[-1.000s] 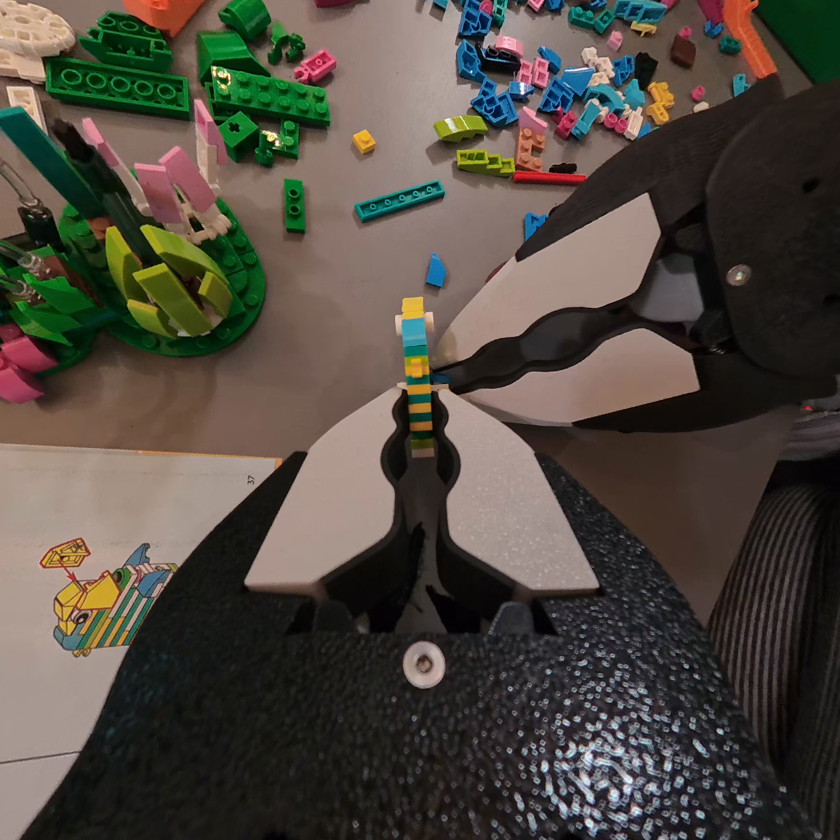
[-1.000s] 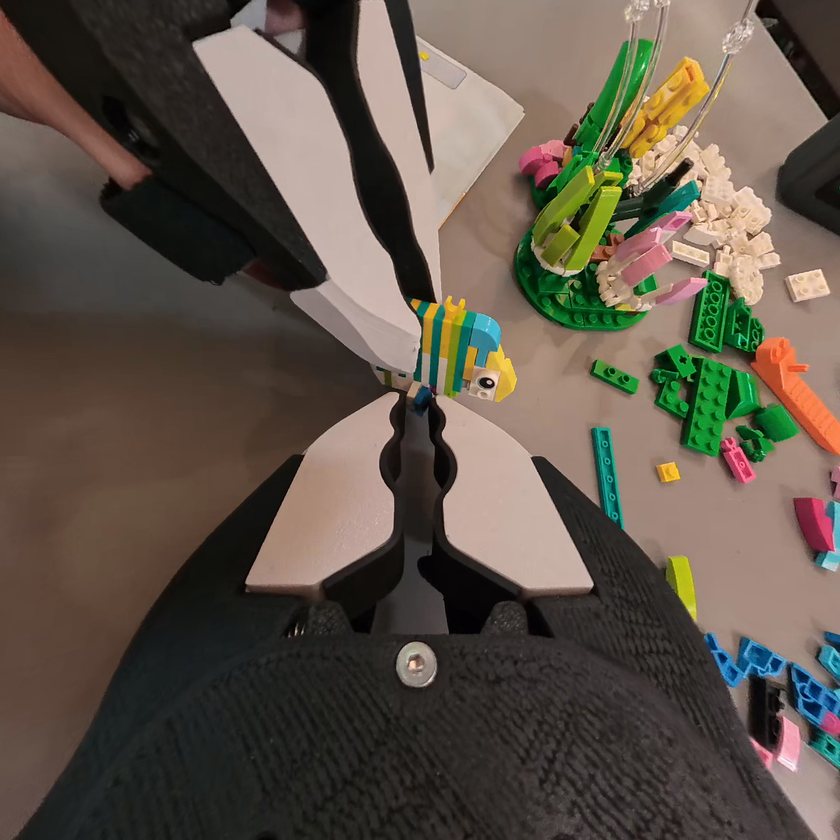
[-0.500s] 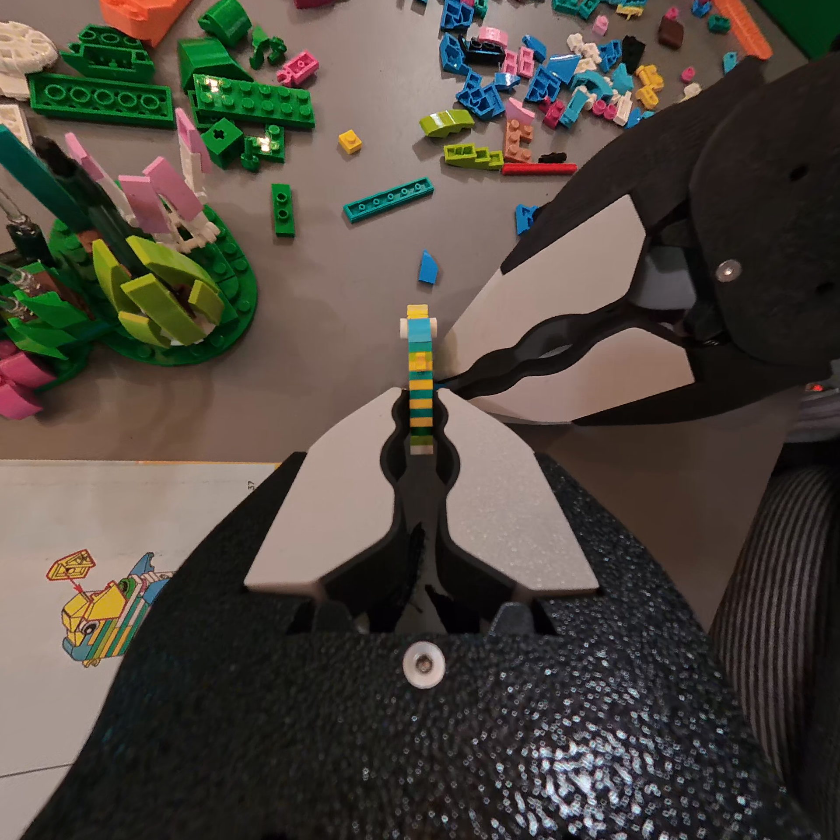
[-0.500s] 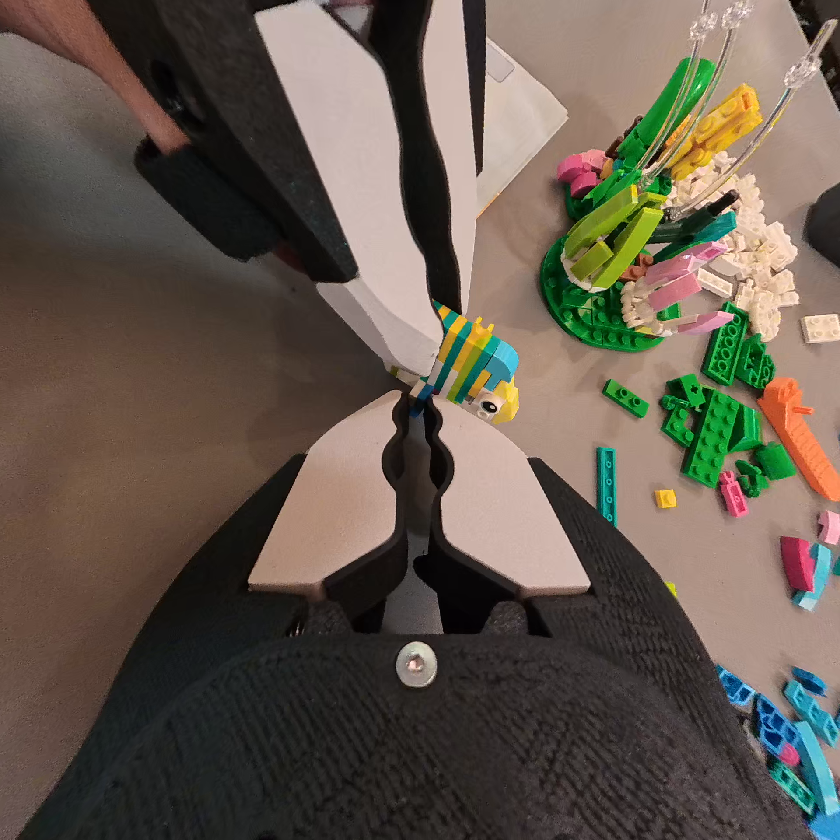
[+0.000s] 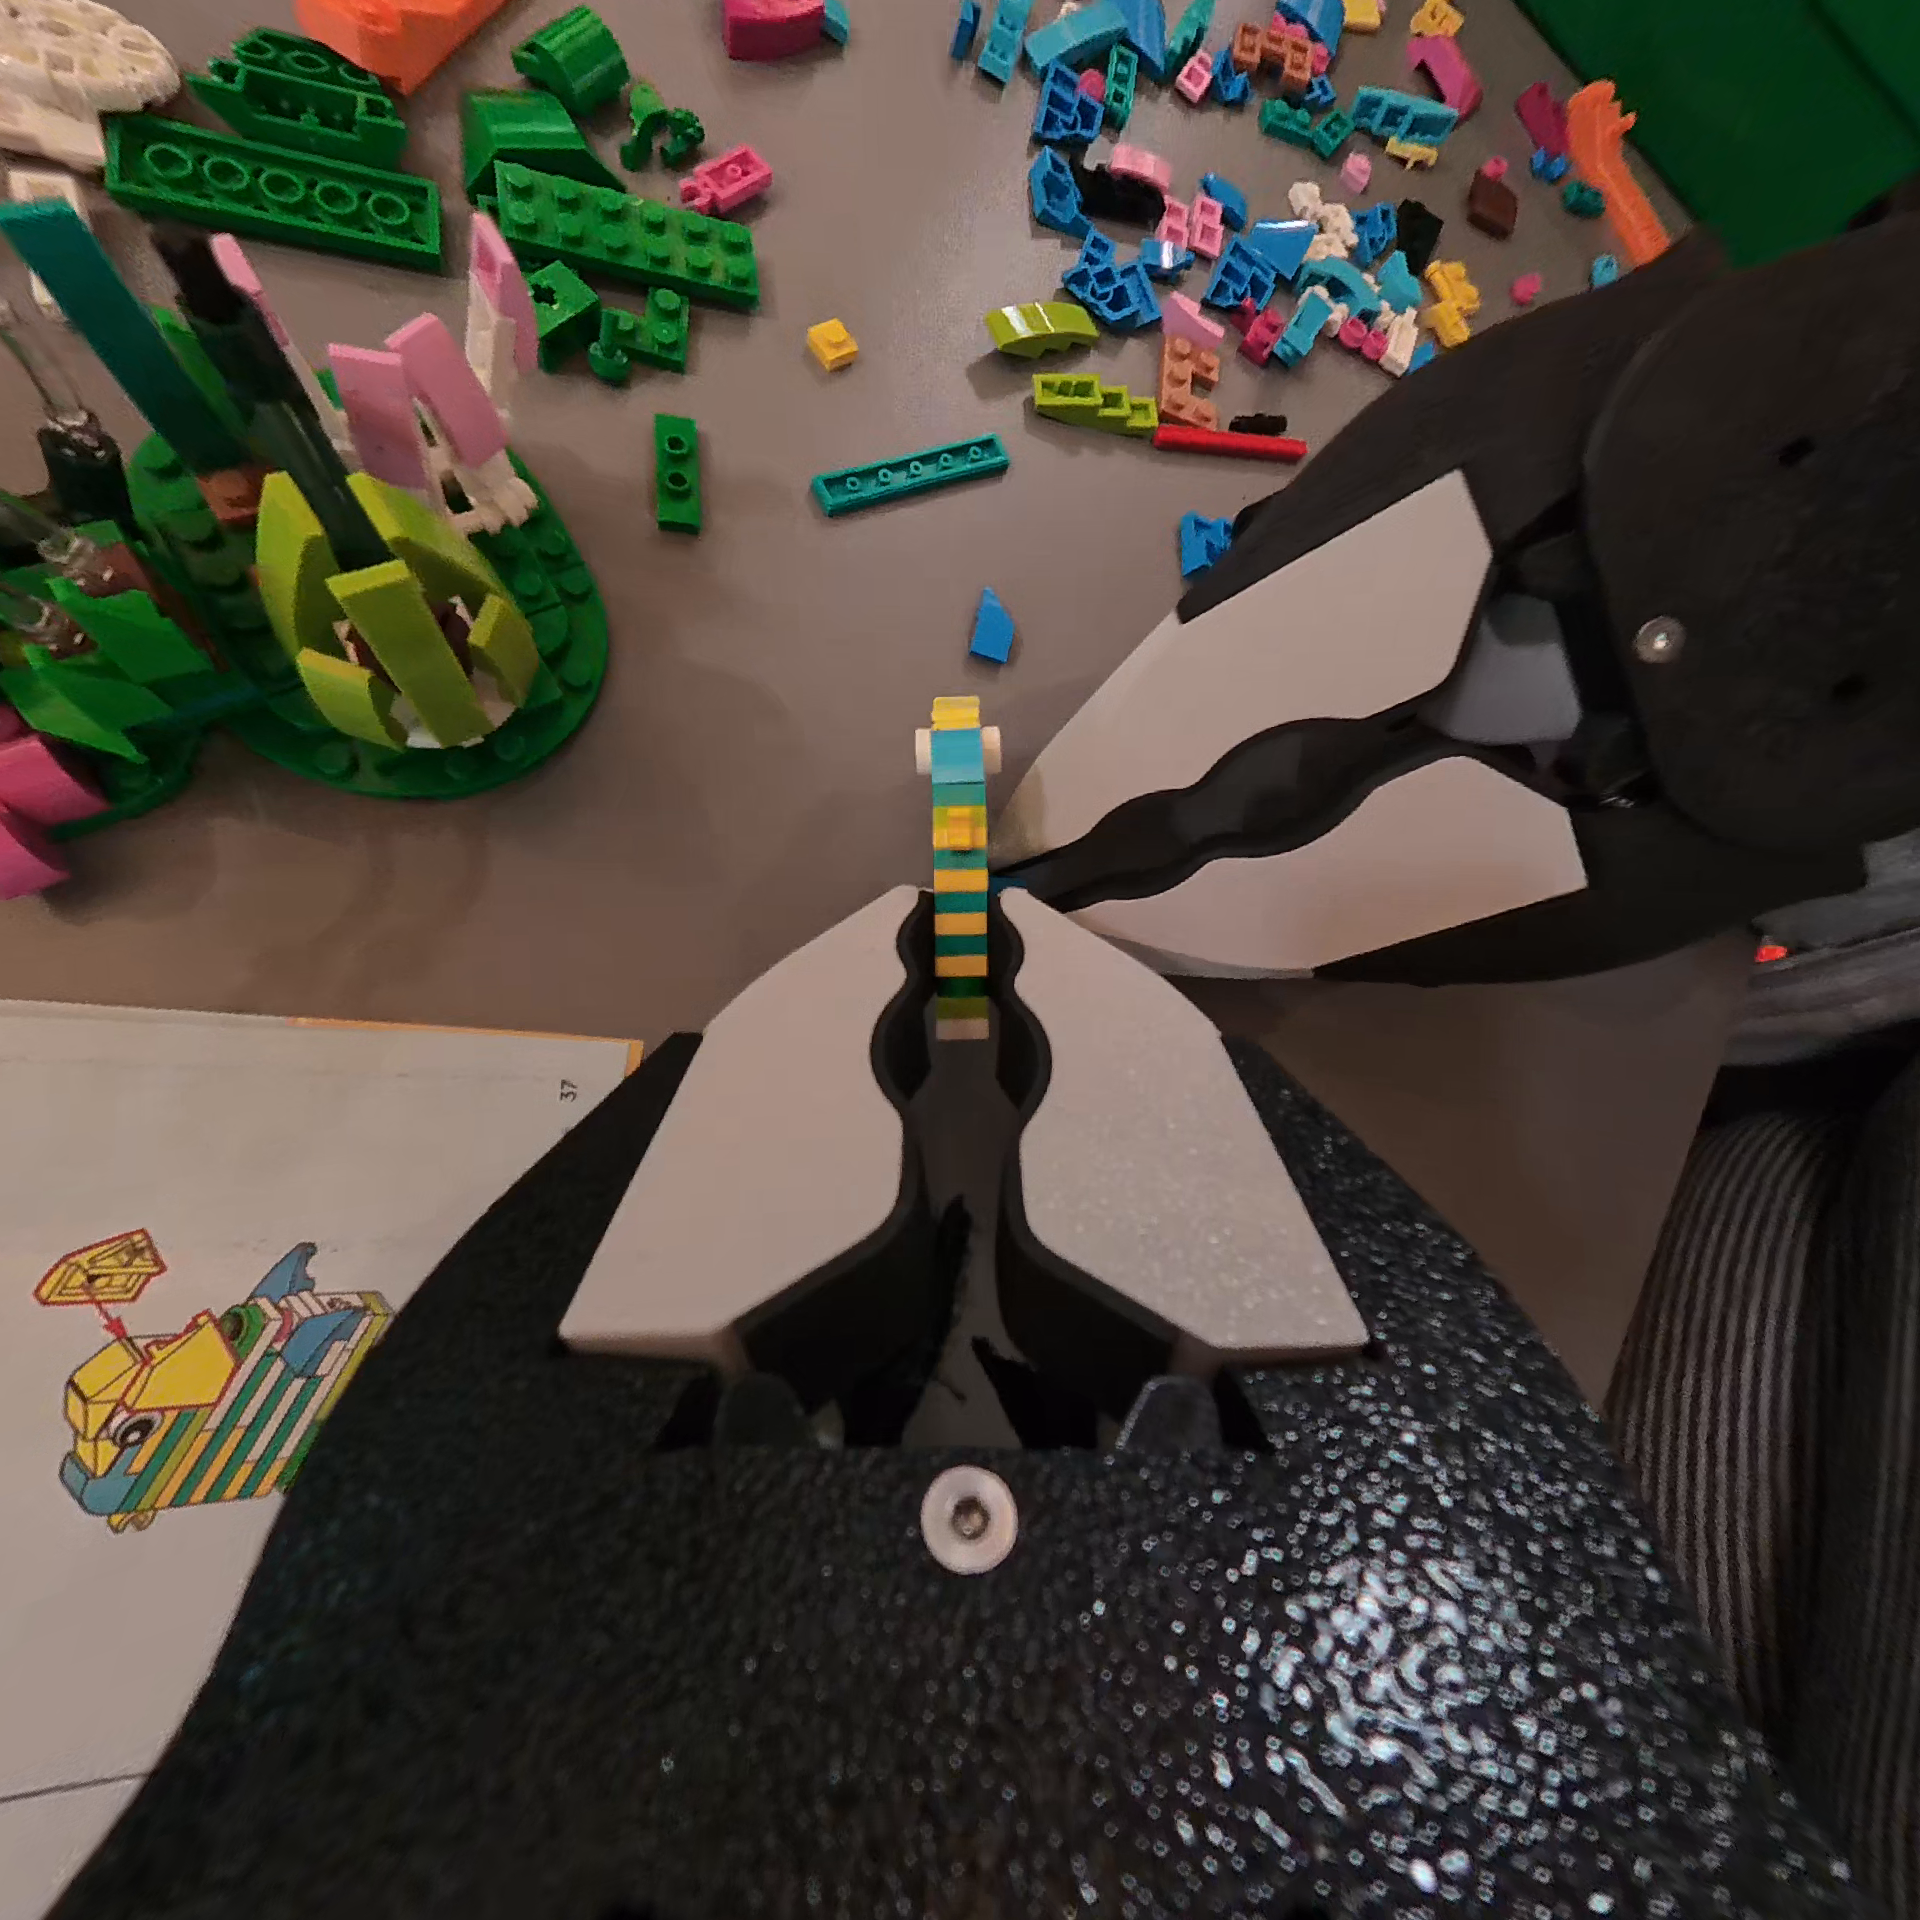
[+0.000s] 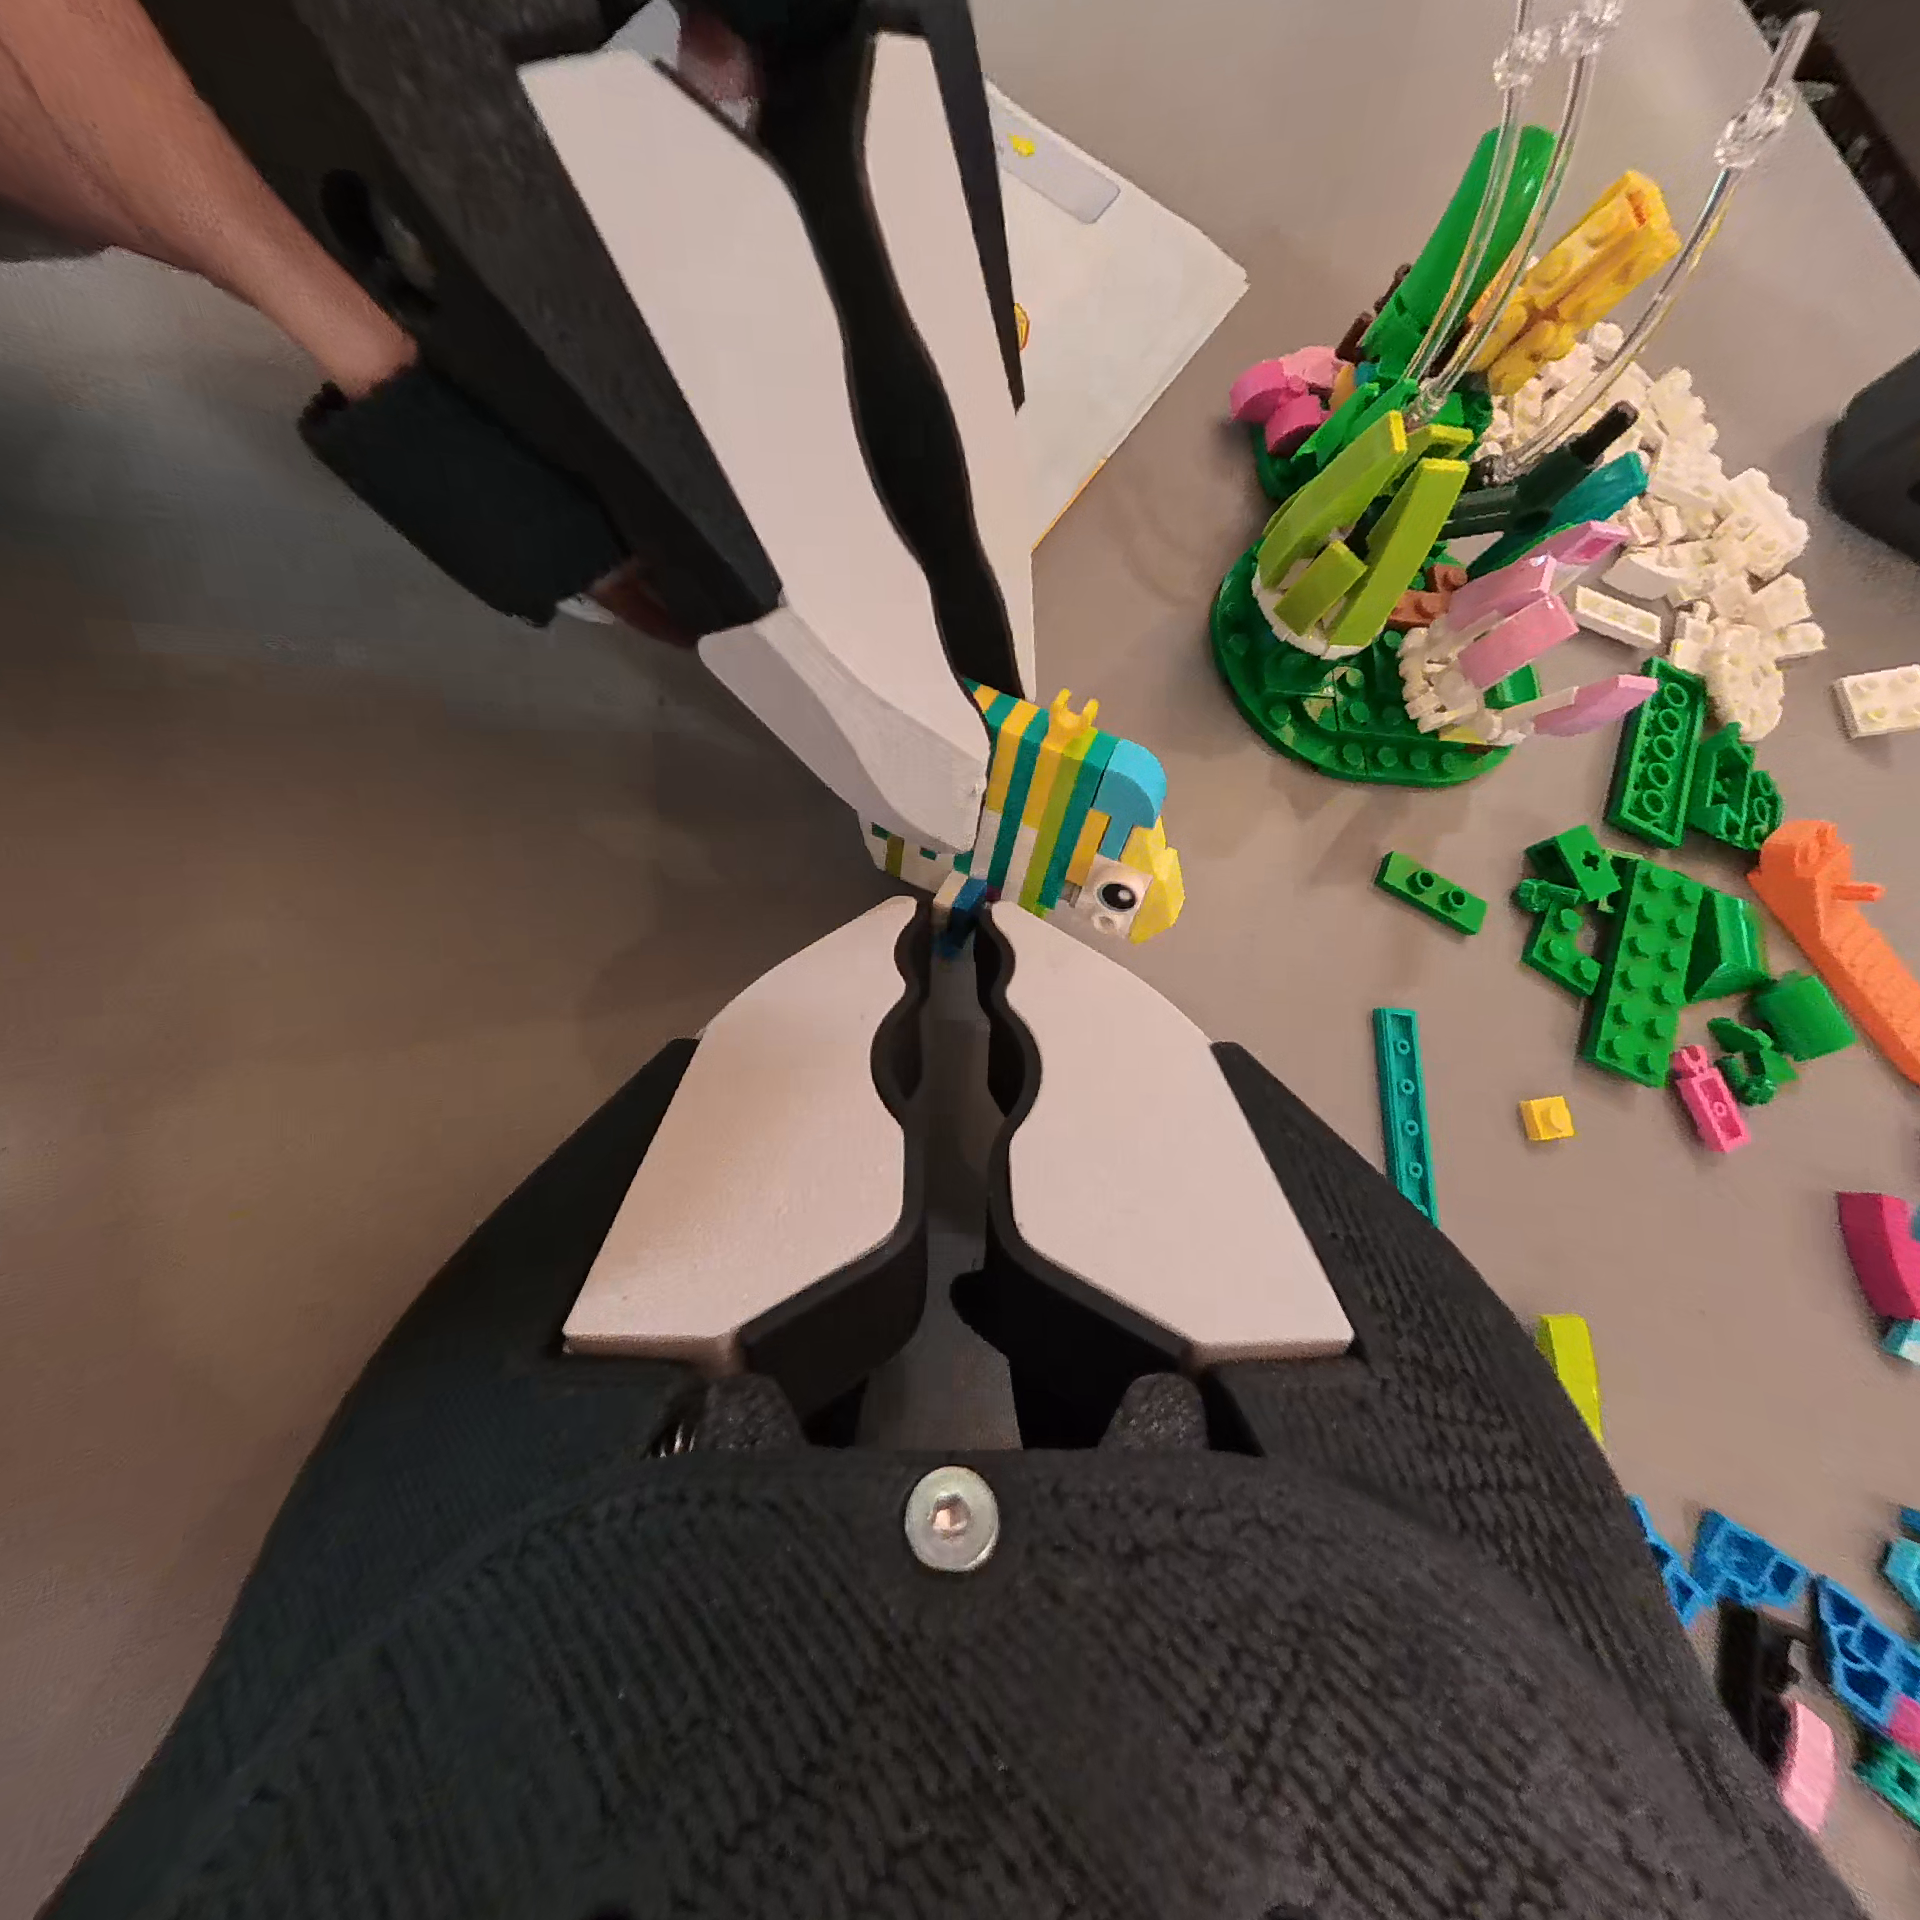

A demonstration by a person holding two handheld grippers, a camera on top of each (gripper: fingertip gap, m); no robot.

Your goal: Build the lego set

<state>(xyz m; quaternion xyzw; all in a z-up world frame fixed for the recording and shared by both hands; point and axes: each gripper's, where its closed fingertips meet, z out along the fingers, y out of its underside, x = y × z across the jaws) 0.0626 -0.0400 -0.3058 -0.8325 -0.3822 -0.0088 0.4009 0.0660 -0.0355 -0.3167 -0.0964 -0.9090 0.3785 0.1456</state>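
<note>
A small striped lego fish (image 5: 958, 831), teal, yellow and green with a yellow head and a white eye block, is held in the air between both grippers. My left gripper (image 5: 958, 914) is shut on its tail end. In the right wrist view that gripper (image 6: 971, 717) comes down from above onto the fish (image 6: 1070, 800). My right gripper (image 6: 956, 920) is shut on a small blue piece (image 6: 954, 928) at the fish's underside. In the left wrist view the right gripper (image 5: 1013, 878) comes in from the right, its tips against the fish's side.
A plant build on a green base (image 5: 416, 748) stands at the left, also in the right wrist view (image 6: 1340, 748). An open instruction booklet (image 5: 260, 1143) lies near. Loose green plates (image 5: 623, 229), a teal plate (image 5: 909, 475) and a blue and pink brick pile (image 5: 1247, 249) lie beyond. My left and right fingertips are right by each other. My right tips are roughly 9 centimetres from the teal plate (image 5: 909, 475). The right camera catches it too, in the right wrist view (image 6: 1405, 1112).
Both grippers stay shut on the fish. The fish tilted a little and came back, and the pair shifted slightly over the table.
</note>
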